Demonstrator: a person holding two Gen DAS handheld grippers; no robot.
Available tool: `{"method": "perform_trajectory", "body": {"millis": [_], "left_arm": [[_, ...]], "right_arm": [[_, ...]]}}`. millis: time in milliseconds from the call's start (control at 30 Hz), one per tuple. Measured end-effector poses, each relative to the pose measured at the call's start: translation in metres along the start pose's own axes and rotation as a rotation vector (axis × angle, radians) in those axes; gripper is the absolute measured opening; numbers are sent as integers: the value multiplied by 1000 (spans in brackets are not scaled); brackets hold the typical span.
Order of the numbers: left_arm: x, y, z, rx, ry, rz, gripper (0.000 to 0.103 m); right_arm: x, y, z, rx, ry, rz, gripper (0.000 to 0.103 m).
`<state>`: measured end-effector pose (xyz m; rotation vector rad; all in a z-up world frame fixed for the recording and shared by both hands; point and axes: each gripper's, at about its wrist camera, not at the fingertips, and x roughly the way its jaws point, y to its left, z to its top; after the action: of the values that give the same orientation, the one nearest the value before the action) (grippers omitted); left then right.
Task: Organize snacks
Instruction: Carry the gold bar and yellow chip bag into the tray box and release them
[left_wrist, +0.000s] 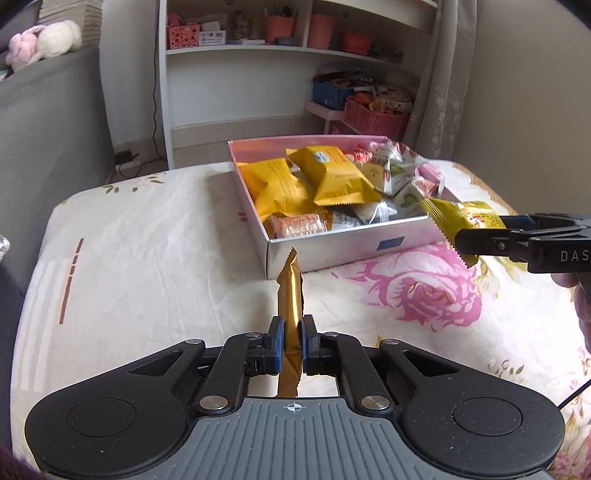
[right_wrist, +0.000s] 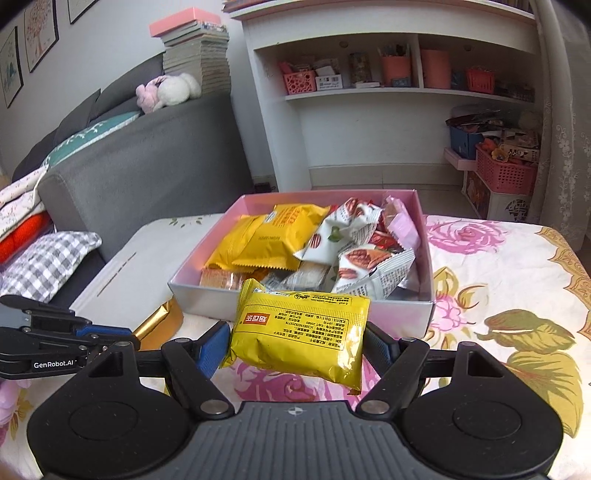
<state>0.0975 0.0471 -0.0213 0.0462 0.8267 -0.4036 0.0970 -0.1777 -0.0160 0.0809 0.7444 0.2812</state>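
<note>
**Both tongs loaded, just short of the box**

I see the snack box (right_wrist: 391, 312) on a rose-print cloth (right_wrist: 517, 266) — white shelves behind it. My left gripper (left_wrist: 291, 341) pinches a gold bar (left_wrist: 291, 295); my right gripper (right_wrist: 297, 347) clamps a yellow packet (right_wrist: 303, 332).

A plush toy (right_wrist: 168, 90) lies atop the grey sofa (right_wrist: 147, 155).

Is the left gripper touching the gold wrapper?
Touching. In the left wrist view both pads of the left gripper press on the gold wrapper, which stands out between them.
</note>
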Motion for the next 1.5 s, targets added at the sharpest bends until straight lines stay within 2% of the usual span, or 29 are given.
{"method": "perform_trajectory", "body": {"millis": [233,467,633,767,900,1167,1333,1467,1500], "left_arm": [[-22,-4,20,-56,-102,-16,7],[-12,-11,40,-120,-176,33,7],[10,-12,50,-208,-187,82,7],[24,-14,57,-258,-196,90,7],[36,-22,60,-273,-206,107,7],[52,-29,65,-296,-230,123,7],[57,-29,66,-294,-241,125,7],[57,-29,66,-295,-244,134,10],[57,-29,66,-297,-238,126,12]], "right_arm": [[-8,-5,15,46,-55,-2,68],[-1,-15,32,141,-113,-12,68],[13,-18,40,193,-128,-10,68],[25,-17,45,230,-126,-12,68],[36,-17,55,263,-128,-9,68],[65,-9,74,136,-163,-134,69],[75,-19,76,141,-158,-148,69],[77,-27,75,195,-154,-137,75],[76,-28,76,208,-156,-134,81]]}}
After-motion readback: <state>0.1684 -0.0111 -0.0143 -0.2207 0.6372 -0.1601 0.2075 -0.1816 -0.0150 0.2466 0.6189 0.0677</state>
